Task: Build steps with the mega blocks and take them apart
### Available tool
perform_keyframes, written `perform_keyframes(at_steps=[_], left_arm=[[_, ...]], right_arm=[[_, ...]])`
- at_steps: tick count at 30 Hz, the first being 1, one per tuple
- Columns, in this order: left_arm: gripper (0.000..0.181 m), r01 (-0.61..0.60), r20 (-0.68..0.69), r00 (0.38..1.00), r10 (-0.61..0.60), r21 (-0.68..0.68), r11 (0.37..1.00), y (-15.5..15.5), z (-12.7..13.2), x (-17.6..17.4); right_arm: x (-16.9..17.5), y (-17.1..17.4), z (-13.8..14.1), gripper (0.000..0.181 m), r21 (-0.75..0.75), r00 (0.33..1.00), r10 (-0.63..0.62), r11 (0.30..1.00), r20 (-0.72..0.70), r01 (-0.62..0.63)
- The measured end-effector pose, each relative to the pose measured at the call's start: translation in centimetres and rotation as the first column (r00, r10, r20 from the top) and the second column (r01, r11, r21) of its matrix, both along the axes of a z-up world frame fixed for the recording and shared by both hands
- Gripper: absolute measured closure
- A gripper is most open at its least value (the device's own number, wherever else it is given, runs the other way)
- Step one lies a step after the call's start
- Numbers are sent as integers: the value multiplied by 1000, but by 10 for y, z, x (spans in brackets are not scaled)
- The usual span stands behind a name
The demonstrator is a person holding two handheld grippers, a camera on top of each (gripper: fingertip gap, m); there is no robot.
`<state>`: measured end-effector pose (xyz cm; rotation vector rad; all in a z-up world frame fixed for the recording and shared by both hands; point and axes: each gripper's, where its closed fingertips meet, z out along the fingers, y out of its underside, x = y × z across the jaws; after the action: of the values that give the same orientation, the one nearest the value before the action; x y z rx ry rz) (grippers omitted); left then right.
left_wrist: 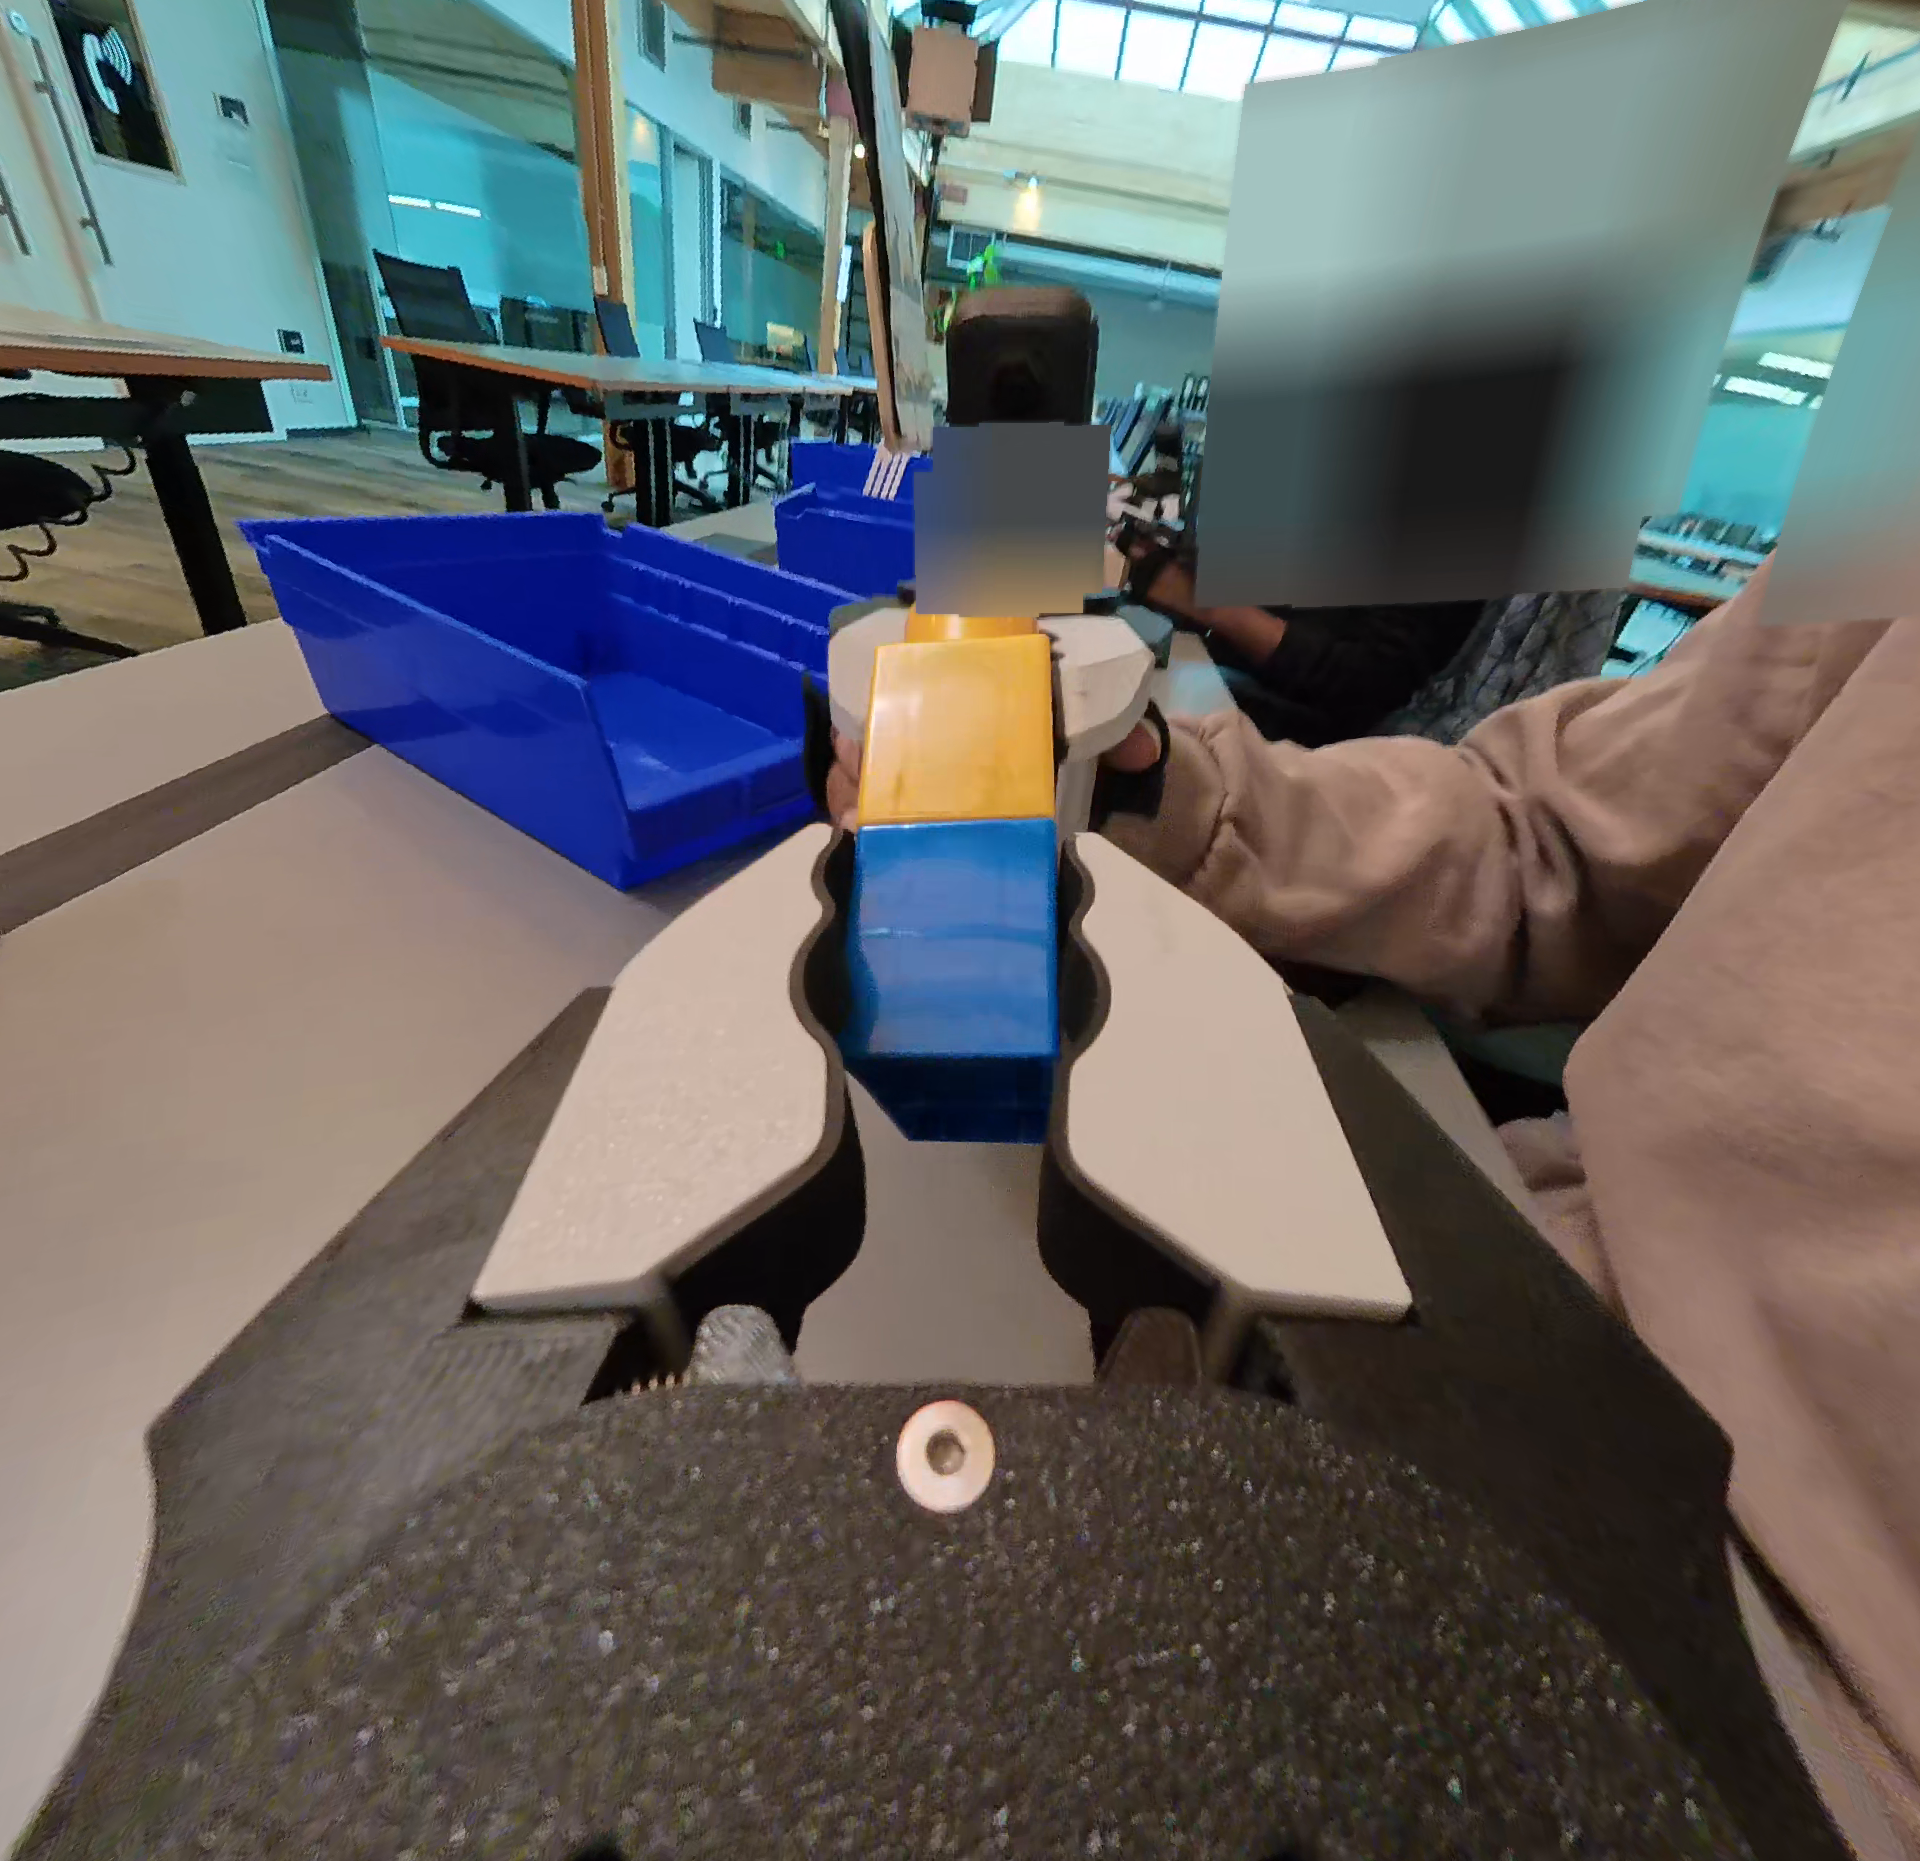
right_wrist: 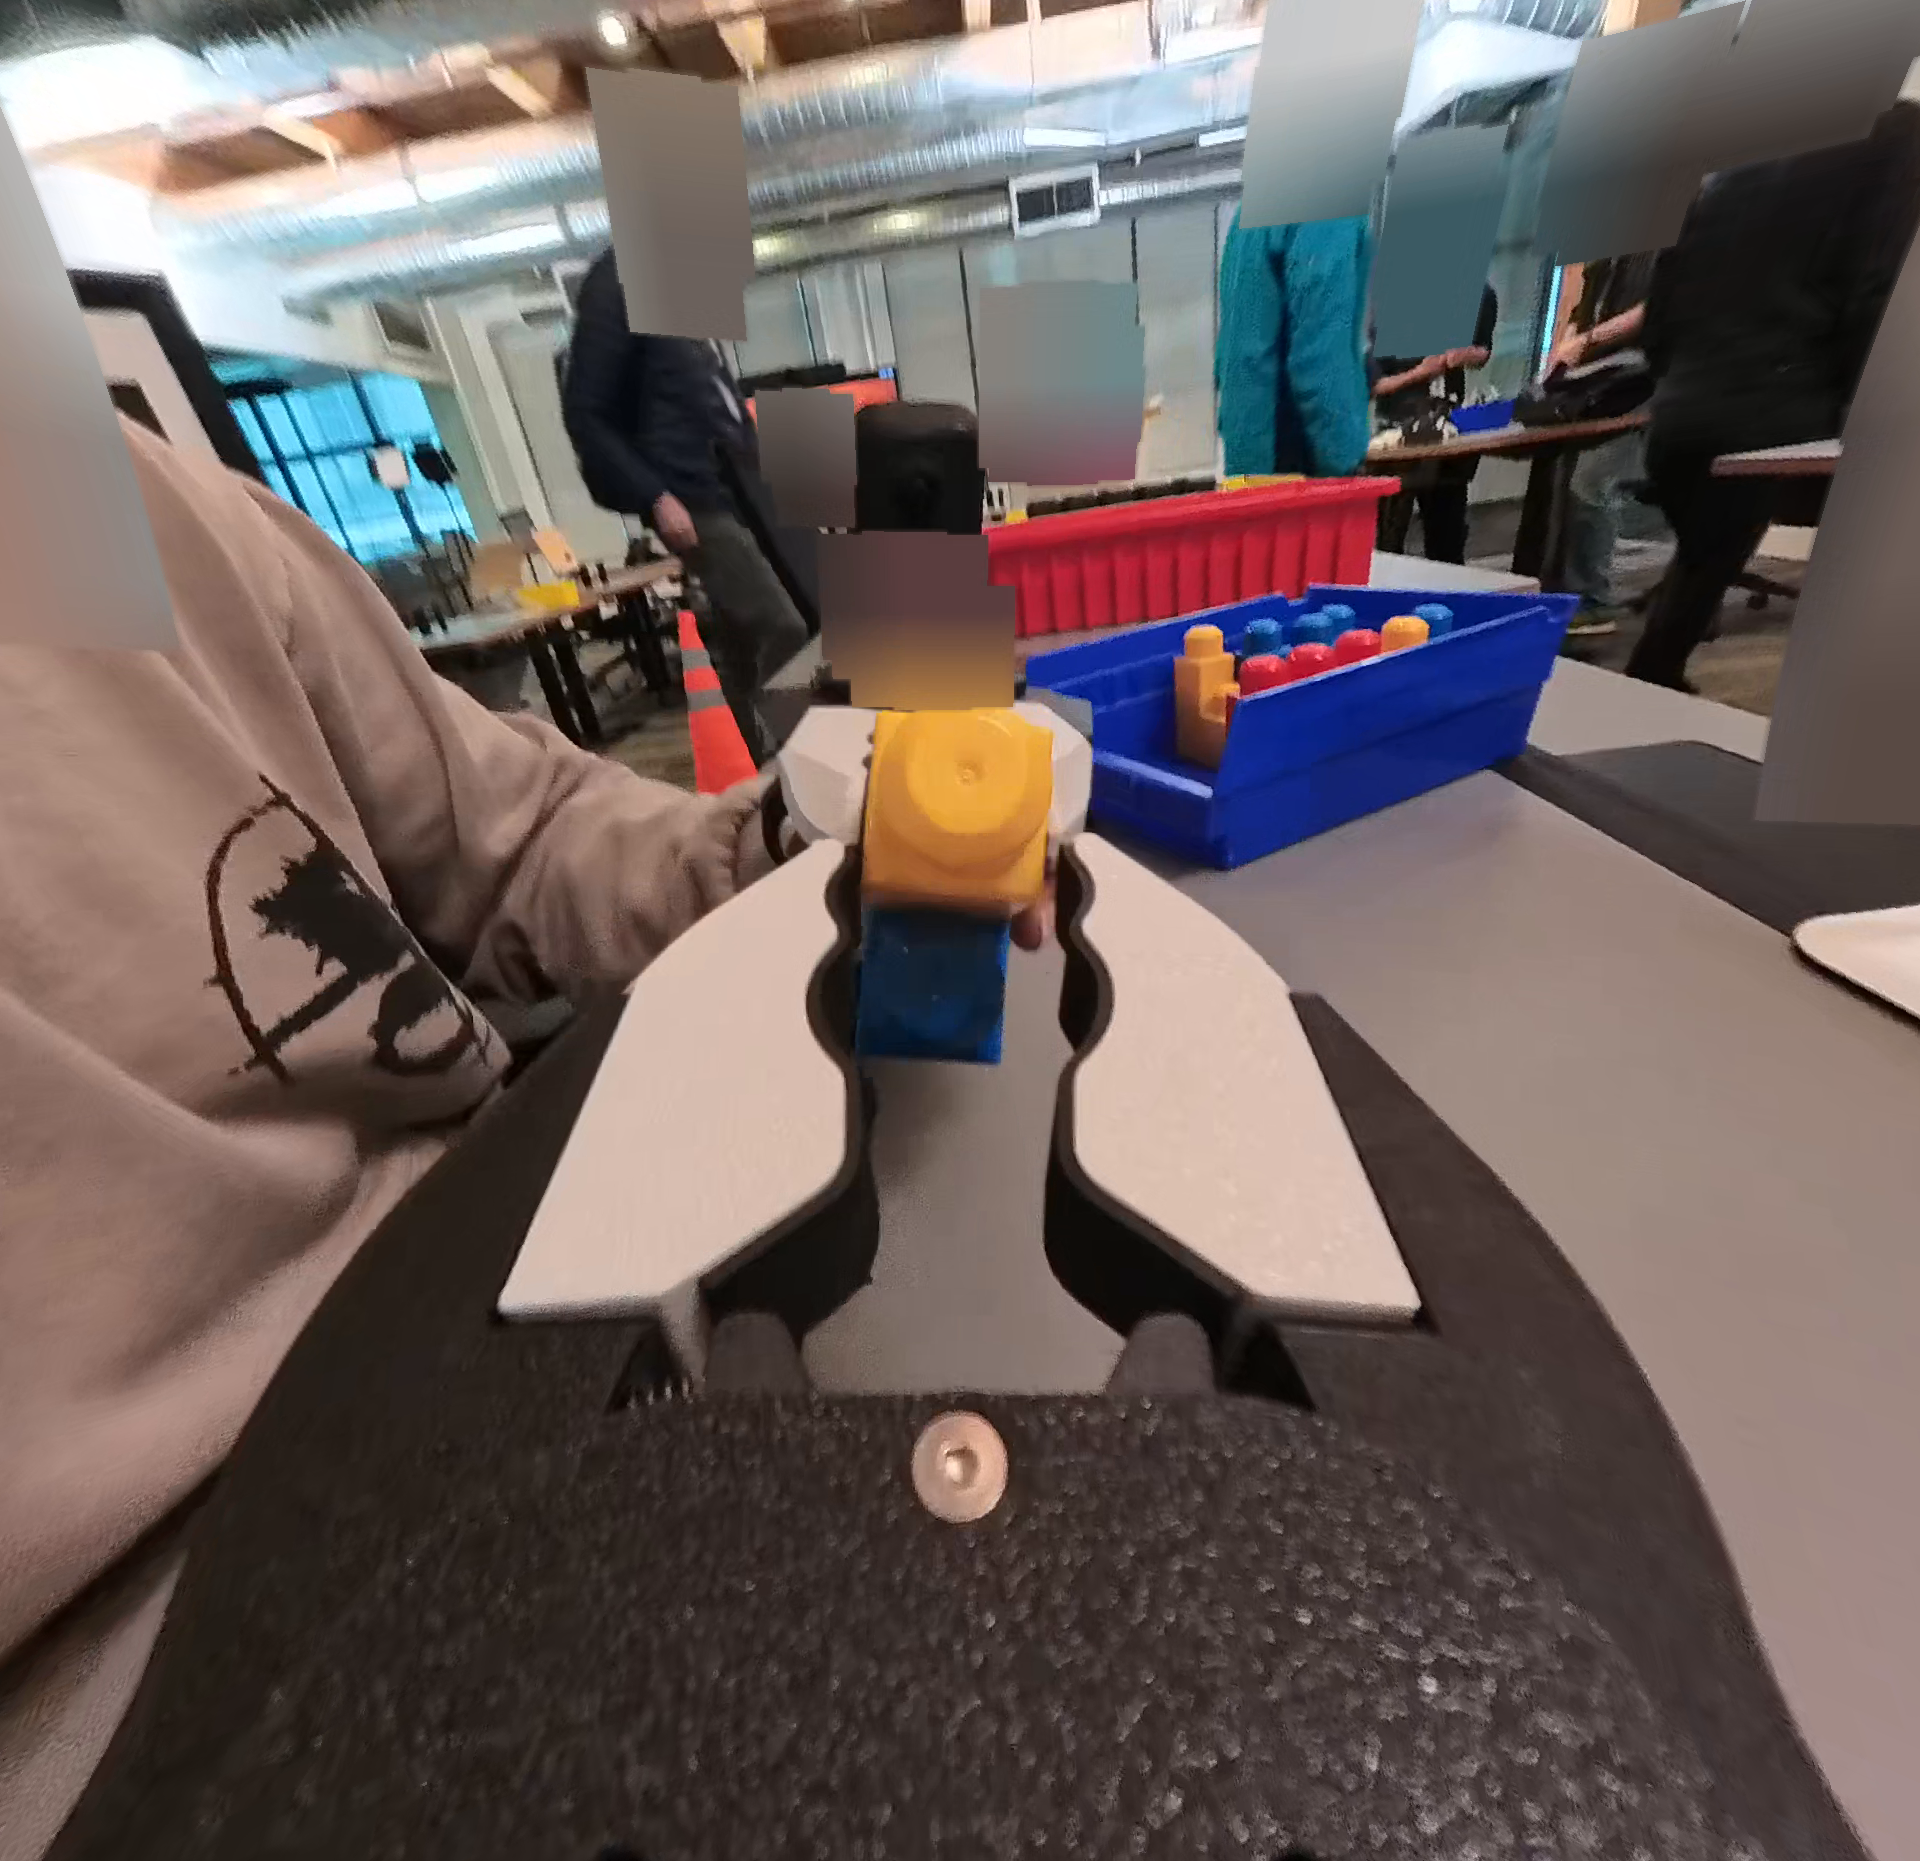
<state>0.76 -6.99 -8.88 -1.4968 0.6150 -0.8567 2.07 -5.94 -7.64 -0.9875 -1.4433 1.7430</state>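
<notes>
Left wrist view: two claws are facing each other above the desk (left_wrist: 260, 980), sharing one joined block pair.

Beside the empty blue bin (left_wrist: 540, 668), the left claw (left_wrist: 951, 938) is clamping the blue block (left_wrist: 951, 938) while the right claw (right_wrist: 956, 876) is clamping the yellow block (right_wrist: 956, 803), likely opposed for pressing together or pulling apart.

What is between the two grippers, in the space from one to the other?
In both wrist views, two joined blocks fill it: the left gripper grips the blue block, and the right gripper grips the yellow block.
</notes>
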Motion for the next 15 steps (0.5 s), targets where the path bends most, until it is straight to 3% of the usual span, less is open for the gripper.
perform_keyframes(at_steps=[6, 15], left_arm=[[144, 14, -91, 996, -17, -28, 999, 0, -13, 0], [144, 44, -153, 987, -49, -34, 998, -4, -24, 11]], right_arm=[[5, 5, -20, 141, 99, 994, -2, 995, 113, -10], [1, -11, -25, 146, 131, 991, 26, 990, 132, -43]])
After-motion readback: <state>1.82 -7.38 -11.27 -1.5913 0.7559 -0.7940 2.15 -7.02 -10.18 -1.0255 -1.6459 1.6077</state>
